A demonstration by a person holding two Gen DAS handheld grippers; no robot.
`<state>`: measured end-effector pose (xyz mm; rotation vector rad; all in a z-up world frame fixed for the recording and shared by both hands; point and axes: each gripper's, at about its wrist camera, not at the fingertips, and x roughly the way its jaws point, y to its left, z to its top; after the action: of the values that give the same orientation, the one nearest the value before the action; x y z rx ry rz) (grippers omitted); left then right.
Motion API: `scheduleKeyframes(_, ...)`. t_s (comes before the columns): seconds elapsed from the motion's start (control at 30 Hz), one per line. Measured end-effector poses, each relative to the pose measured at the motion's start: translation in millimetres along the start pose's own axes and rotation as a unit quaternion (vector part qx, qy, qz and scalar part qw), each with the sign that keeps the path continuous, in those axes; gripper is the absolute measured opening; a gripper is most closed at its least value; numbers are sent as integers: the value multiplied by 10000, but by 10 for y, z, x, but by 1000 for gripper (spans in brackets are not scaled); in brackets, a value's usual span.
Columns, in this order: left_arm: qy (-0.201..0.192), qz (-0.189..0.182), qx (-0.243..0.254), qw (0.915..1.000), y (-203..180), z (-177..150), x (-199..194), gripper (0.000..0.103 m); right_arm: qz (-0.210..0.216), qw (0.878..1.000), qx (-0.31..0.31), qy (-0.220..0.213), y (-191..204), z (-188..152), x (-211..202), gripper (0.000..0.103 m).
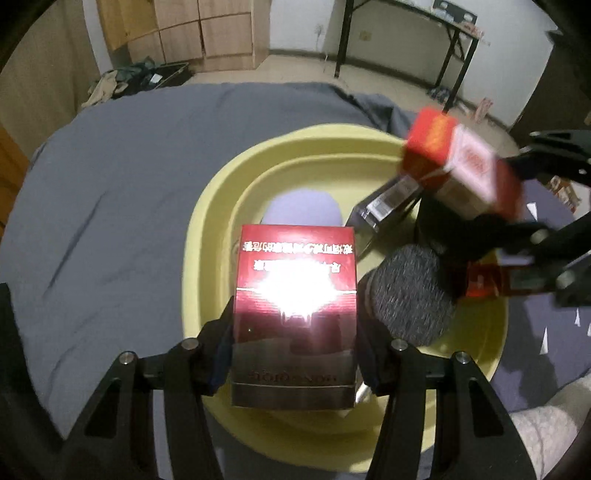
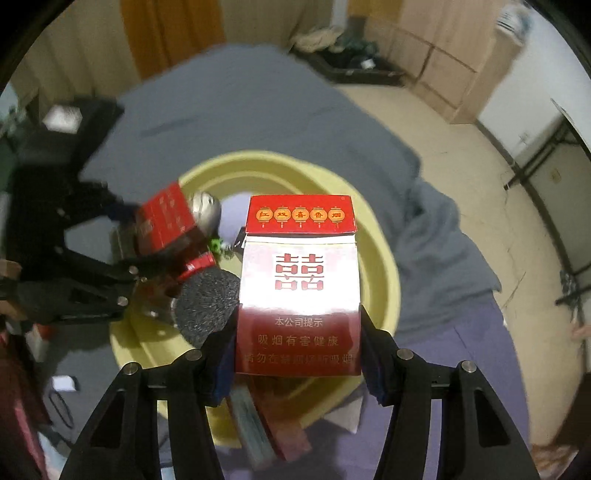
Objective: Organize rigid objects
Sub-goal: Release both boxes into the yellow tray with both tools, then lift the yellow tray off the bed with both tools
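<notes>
My left gripper is shut on a dark red cigarette box and holds it over the near side of a yellow basin. My right gripper is shut on a red and white cigarette box above the same basin. The right gripper and its box also show at the upper right of the left wrist view. The left gripper's box shows at the left of the right wrist view. In the basin lie a grey round pad, a clear case and other small items.
The basin sits on a bed with a grey-blue cover. Flat packets lie beside the basin near my right gripper. A black folding table, wooden cabinets and an open suitcase stand on the floor beyond the bed.
</notes>
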<state>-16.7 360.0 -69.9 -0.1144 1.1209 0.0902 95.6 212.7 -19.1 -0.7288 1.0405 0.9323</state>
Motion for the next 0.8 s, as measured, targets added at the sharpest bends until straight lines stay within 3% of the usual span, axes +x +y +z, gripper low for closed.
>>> scheduleKeyframes(0.1, -79, -101, -6, 9999, 6, -29, 30, 58, -94, 9999, -111, 62, 135, 164, 86, 56)
scheduleKeyframes(0.17, -77, -148, 71, 9998, -10, -73, 49, 70, -62, 10000, 27, -46, 121, 178, 112, 58)
scheduleKeyframes(0.2, -97, -134, 89, 9998, -14, -77, 56, 78, 79, 9998, 111, -118, 135, 203, 142, 69)
scheduleKeyframes(0.23, -139, -92, 49, 9998, -4, -81, 53, 83, 164, 9996, 140, -176, 162, 159, 133, 89)
scheduleKeyframes(0.27, -222, -89, -37, 9997, 18, -77, 41, 86, 225, 9989, 133, -384, 171, 154, 64, 102)
scheduleKeyframes(0.33, -567, -148, -268, 9979, 46, -80, -94, 103, 331, 9969, 12, -718, 165, 75, -129, 102)
scheduleKeyframes(0.5, -1208, -231, -412, 9916, -9, -115, -643, 103, 315, 9810, -26, -1912, -151, -308, -783, 103)
scheduleKeyframes(0.57, -1466, -268, -386, 9881, -115, -249, -807, 103, 189, 9778, -105, -2082, -255, -576, -817, 103)
scheduleKeyframes(0.67, -1666, -208, -500, 9845, -305, -642, -842, 103, 327, 9802, -59, -1952, -385, -1093, -624, 103)
scheduleKeyframes(0.8, -1447, -344, -685, 9865, -594, -1181, -621, 103, 596, 9901, 220, -1251, -413, -1674, -26, 103)
